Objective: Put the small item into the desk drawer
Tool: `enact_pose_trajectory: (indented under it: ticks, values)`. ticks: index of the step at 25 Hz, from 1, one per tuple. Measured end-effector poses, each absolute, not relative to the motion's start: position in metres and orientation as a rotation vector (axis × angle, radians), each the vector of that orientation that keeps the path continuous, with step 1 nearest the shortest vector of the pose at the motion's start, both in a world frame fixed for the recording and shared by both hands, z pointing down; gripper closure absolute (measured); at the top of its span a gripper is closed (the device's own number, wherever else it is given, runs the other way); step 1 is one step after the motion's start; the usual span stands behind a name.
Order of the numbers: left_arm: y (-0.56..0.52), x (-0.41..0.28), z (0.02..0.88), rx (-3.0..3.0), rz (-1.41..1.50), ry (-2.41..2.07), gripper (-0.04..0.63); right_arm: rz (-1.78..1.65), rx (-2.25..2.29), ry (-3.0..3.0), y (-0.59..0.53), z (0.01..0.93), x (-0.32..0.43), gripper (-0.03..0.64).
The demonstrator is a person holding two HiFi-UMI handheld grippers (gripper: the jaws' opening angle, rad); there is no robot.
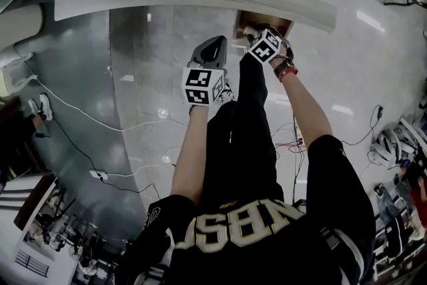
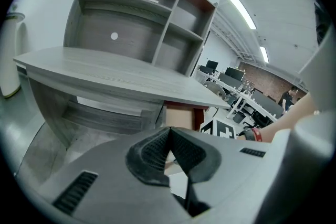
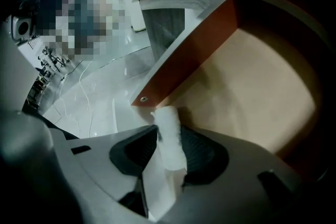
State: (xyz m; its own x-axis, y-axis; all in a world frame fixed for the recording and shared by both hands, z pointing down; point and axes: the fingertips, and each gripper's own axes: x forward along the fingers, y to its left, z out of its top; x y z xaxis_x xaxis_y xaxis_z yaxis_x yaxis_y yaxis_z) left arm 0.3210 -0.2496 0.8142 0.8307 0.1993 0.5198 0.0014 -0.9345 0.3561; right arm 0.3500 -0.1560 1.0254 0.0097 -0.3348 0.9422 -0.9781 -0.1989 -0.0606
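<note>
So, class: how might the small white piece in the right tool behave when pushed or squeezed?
The white piece looks fuzzy-edged, so it is probably soft and light. Its rounded shape might let it roll on the drawer floor.

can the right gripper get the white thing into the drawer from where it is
Probably yes. The drawer stands open with a bare floor, and the right gripper, shut on the small white item, is right by its side wall with nothing in between.
</note>
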Motion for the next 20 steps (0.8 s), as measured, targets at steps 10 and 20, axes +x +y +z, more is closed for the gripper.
enact_pose_trajectory:
  ticks: [10, 20]
  values:
    - [-0.261, 0.307, 0.806, 2.659, 0.798, 0.111, 0.58, 1.229, 1.692, -1.342, -0.159, 1.002, 0.353, 0.396]
    - [-0.268, 0.295, 0.765, 2.663, 0.711, 0.076, 0.58, 1.281, 2.072, -1.285, -0.15, 0.911, 0.352, 0.415]
